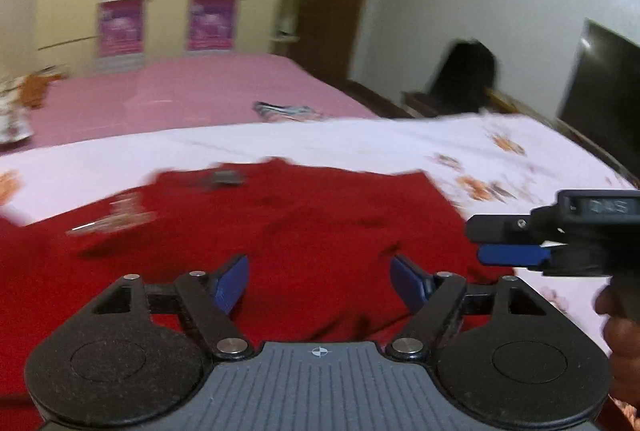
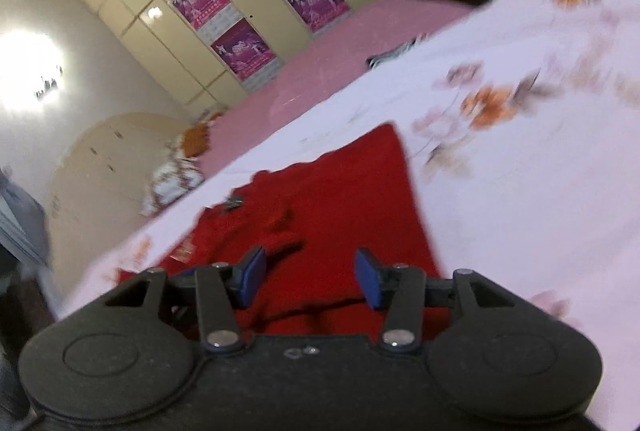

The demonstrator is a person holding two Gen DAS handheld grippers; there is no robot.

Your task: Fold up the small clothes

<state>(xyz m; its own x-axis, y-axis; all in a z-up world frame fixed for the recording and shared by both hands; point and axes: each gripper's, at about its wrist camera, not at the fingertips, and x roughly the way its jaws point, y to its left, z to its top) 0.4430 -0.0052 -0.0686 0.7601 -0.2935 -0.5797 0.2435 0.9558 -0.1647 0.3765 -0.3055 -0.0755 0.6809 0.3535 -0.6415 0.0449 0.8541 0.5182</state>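
Both claws are spread wide with nothing between the pads: the left gripper (image 1: 320, 281) hangs low over the near part of the red garment (image 1: 280, 231), and the right gripper (image 2: 310, 279) hovers over its near right side, tilted quite a bit. From the left wrist view you can also see the right one coming in side-on near the garment's right edge, so my guess is they're lining up on the near hem or two corners for a first fold, one claw per side.

The red garment itself is spread mostly flat on a white floral sheet (image 1: 520, 159), with a small dark tag (image 1: 226, 178) near the far edge, probably the neckline. Laying it flat like that makes sense, you want clean edges to pinch. It's soft knit-looking stuff, so it'll likely bunch if grabbed too deep.

Further out, the floral sheet sits over a pink bedsheet (image 1: 192, 91), with a striped piece of clothing (image 1: 288, 111) lying beyond. Everything's a bit motion-blurred.
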